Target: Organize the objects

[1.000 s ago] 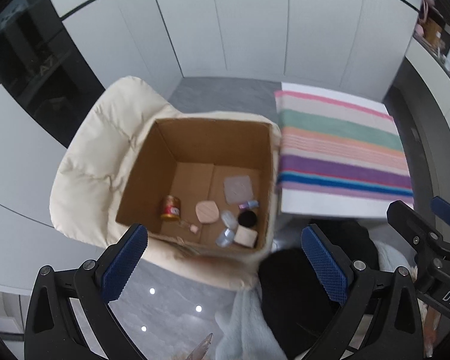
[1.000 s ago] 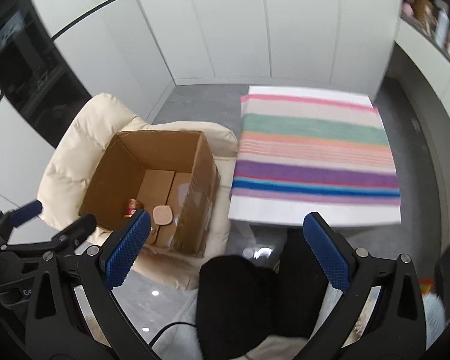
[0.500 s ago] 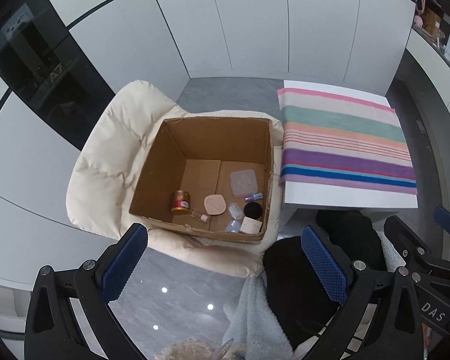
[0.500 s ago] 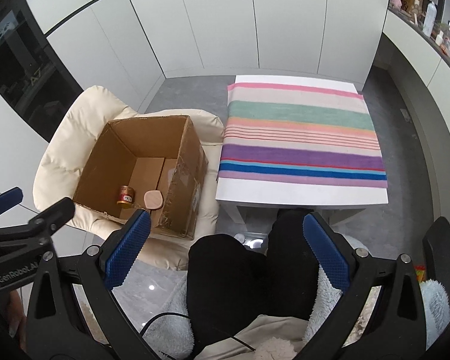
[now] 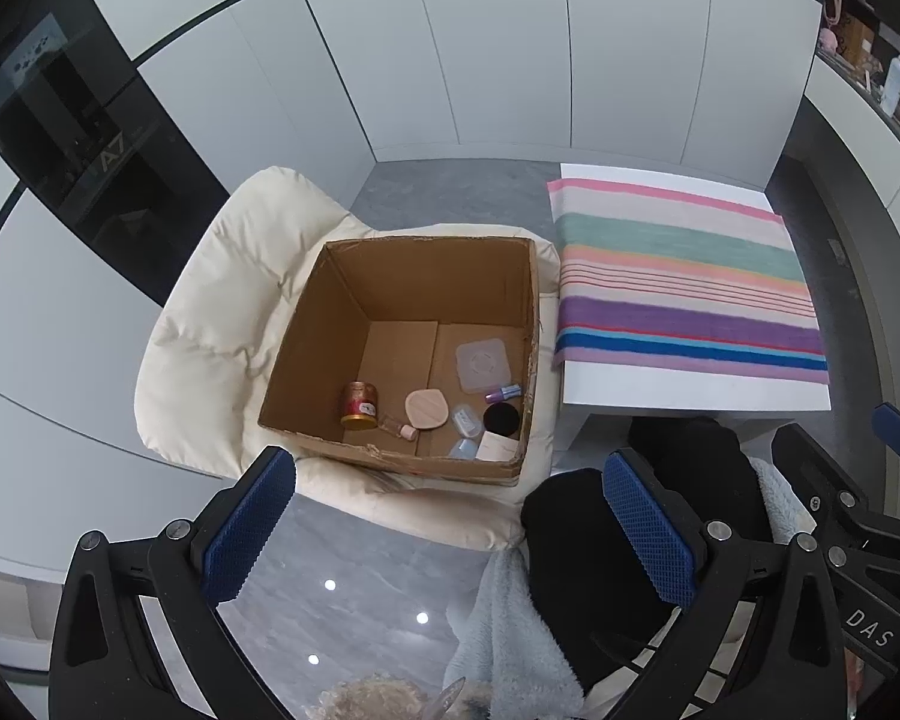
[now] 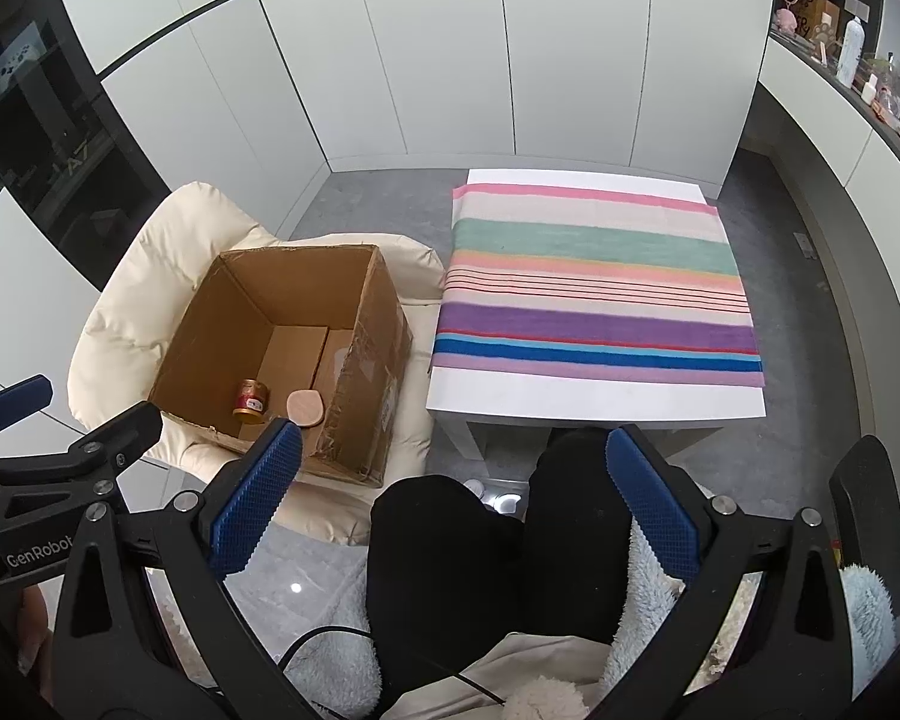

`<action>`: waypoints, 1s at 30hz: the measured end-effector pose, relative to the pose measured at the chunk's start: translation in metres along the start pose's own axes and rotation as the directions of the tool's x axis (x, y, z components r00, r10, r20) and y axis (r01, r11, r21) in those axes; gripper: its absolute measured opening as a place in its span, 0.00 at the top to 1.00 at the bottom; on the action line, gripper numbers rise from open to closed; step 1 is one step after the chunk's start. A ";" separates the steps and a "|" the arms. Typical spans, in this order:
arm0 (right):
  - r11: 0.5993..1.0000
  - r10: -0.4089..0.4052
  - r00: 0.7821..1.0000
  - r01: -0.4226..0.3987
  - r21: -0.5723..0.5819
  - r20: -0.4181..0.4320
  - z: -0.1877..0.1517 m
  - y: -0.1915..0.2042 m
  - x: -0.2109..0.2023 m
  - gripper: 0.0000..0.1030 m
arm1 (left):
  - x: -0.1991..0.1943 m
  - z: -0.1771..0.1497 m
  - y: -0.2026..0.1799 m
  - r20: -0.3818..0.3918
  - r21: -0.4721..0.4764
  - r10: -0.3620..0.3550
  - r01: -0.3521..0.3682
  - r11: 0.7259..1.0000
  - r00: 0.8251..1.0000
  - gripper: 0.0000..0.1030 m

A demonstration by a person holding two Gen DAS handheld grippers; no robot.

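Note:
An open cardboard box (image 5: 306, 324) (image 6: 378, 324) rests on a cream padded chair (image 5: 210, 324) (image 6: 126, 312). On its floor lie a red-and-gold jar (image 5: 360, 405) (image 6: 251, 401), a peach compact (image 5: 427, 409) (image 6: 305, 406), a clear square lid (image 5: 481, 365), a purple tube (image 5: 503, 393), a black round item (image 5: 501, 419), a pale card (image 5: 497, 447) and small clear pieces. High above, my left gripper (image 5: 450, 531) and right gripper (image 6: 450, 507) both hang open, empty.
A white low table (image 5: 690, 390) (image 6: 594, 399) with a striped cloth (image 5: 678, 276) (image 6: 594, 288) stands right of the chair. A person's legs in black (image 6: 498, 540) and a pale blue fleece (image 5: 510, 630) lie below. White cabinets behind, grey floor (image 5: 360, 588).
Both grippers have risen and pulled back, so the box, chair and table look smaller and farther. Both stayed open.

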State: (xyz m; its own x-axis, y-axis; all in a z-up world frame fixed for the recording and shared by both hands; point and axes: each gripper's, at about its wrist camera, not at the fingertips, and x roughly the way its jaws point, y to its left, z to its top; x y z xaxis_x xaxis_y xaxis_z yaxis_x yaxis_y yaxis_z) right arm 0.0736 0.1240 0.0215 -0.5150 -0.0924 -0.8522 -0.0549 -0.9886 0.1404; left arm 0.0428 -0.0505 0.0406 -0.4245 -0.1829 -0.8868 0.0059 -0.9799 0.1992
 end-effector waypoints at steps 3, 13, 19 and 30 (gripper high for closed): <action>1.000 0.000 1.000 0.000 -0.002 -0.002 0.000 -0.001 -0.001 0.00 | -0.001 -0.001 -0.002 0.001 0.004 0.007 -0.007 1.000 1.000 0.00; 1.000 -0.014 1.000 0.014 -0.001 0.008 -0.002 -0.002 -0.003 0.00 | -0.002 -0.002 -0.004 -0.005 0.008 0.002 -0.002 1.000 1.000 0.00; 1.000 -0.013 1.000 0.013 0.002 0.007 -0.002 -0.002 -0.004 0.00 | -0.002 -0.003 -0.006 -0.006 0.011 0.006 -0.006 1.000 1.000 0.00; 1.000 -0.015 1.000 0.015 0.010 -0.006 -0.004 -0.005 0.000 0.00 | -0.001 -0.002 -0.008 -0.012 0.016 0.009 -0.008 1.000 1.000 0.00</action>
State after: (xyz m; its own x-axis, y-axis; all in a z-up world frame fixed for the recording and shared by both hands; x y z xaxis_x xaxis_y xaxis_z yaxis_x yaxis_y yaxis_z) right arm 0.0774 0.1282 0.0192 -0.5089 -0.0783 -0.8573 -0.0714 -0.9886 0.1327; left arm 0.0453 -0.0426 0.0390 -0.4137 -0.1921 -0.8899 -0.0049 -0.9770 0.2132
